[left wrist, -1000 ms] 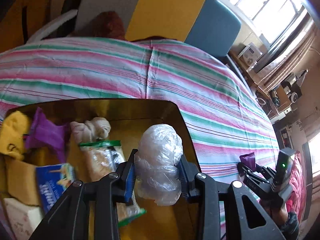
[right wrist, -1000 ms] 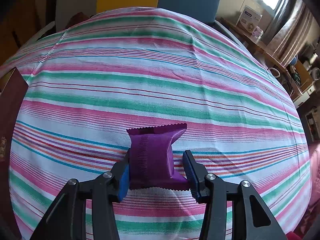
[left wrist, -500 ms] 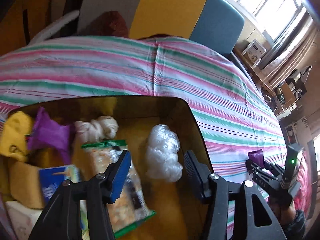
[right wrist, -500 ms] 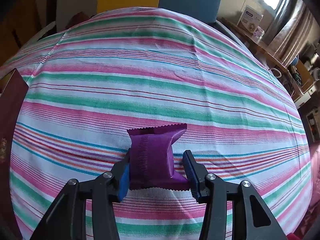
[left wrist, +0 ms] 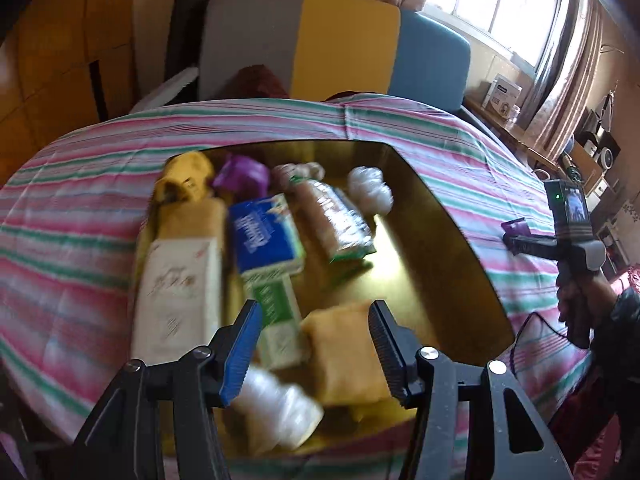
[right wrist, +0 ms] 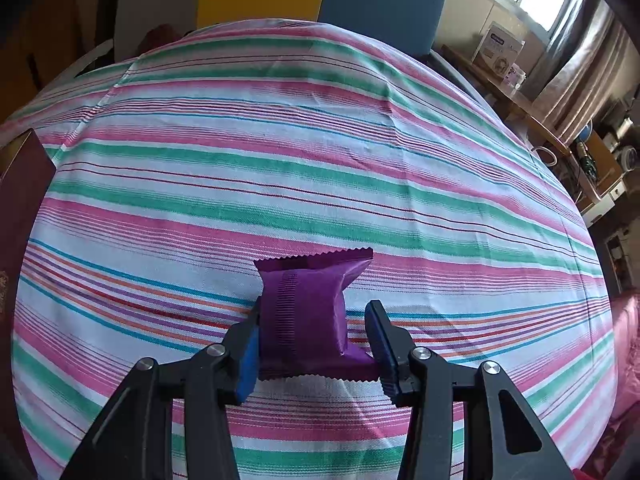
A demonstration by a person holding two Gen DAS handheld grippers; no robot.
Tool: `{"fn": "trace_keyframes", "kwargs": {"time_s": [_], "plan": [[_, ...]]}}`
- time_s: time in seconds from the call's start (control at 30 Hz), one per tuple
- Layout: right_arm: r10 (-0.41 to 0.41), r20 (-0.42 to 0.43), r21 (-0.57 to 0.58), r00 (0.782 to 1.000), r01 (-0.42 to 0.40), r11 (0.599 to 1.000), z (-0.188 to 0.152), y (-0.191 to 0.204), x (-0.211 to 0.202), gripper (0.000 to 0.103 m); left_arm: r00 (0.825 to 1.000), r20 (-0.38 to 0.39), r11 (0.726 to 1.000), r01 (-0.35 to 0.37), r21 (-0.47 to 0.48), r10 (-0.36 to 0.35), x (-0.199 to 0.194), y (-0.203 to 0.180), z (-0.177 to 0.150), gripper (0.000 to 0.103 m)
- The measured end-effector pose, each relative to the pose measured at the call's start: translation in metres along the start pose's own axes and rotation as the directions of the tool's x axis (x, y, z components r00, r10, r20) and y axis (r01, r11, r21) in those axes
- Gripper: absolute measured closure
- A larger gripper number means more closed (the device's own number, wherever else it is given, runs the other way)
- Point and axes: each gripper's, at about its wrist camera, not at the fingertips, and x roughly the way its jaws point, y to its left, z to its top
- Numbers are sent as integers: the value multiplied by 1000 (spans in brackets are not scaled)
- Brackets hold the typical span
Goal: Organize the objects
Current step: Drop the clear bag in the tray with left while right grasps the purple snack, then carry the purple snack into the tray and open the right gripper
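My left gripper is open and empty, raised above the near end of a gold tray. The tray holds a clear plastic wad at its far right, a bread bag, a blue packet, a white box, a yellow packet and a purple packet. My right gripper is shut on a purple snack packet just above the striped cloth. That gripper also shows in the left wrist view, right of the tray.
The tray's dark red side shows at the left edge of the right wrist view. Grey, yellow and blue chair backs stand behind the table. A wooden shelf with boxes runs along the window at the right.
My left gripper opened and let the clear plastic wad drop into the tray, then drew back and up so the whole tray shows. My right gripper stayed still with the purple packet.
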Motion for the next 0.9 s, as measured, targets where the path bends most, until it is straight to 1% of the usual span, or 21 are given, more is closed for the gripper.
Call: {"fn": "trace_keyframes", "kwargs": {"time_s": [0.13,0.17,0.23,0.33,0.37,0.43,0.5,0.57,0.63,0.67,0.7,0.73,0.8,0.9], "plan": [[-3,-5,11,1000,3,1000,0,0,-2,55,999,14,999,-34,-22,34,-16,18,-20,47],[10,-13,19,1000,-10,1000,1,-1,-4,55,999,20,999,-38,-30,38,-20,23,-23,47],[65,-19,48,998,-64,997,3,-1,-13,55,998,30,997,-51,-55,53,-25,33,-26,47],[125,54,32,991,-127,991,4,14,-49,55,998,33,995,-49,-88,52,-28,46,-32,47],[160,82,14,984,-161,987,4,23,-64,55,998,34,994,-50,-97,53,-28,48,-33,47],[239,133,-37,962,-236,971,2,45,-96,55,998,35,993,-42,-109,47,-28,51,-34,47],[325,161,-113,932,-310,944,0,74,-124,55,998,41,993,-35,-111,40,-28,51,-34,47],[389,173,-200,905,-354,914,-6,107,-147,55,998,45,994,-30,-108,35,-30,51,-34,47],[452,147,-273,880,-403,873,-12,141,-160,55,998,51,994,-30,-104,35,-31,50,-34,46],[473,128,-306,872,-419,855,-15,158,-163,55,998,54,994,-32,-102,38,-32,50,-34,46],[484,106,-335,868,-427,840,-18,175,-164,55,997,58,994,-39,-100,45,-33,50,-34,43],[487,82,-357,869,-431,829,-21,188,-162,55,997,62,994,-45,-101,51,-34,50,-34,39],[478,30,-376,878,-433,819,-24,211,-150,55,996,67,993,-54,-108,62,-35,52,-33,36],[466,-32,-363,884,-444,819,-23,230,-128,55,995,65,991,-65,-119,73,-34,54,-32,36]]}}
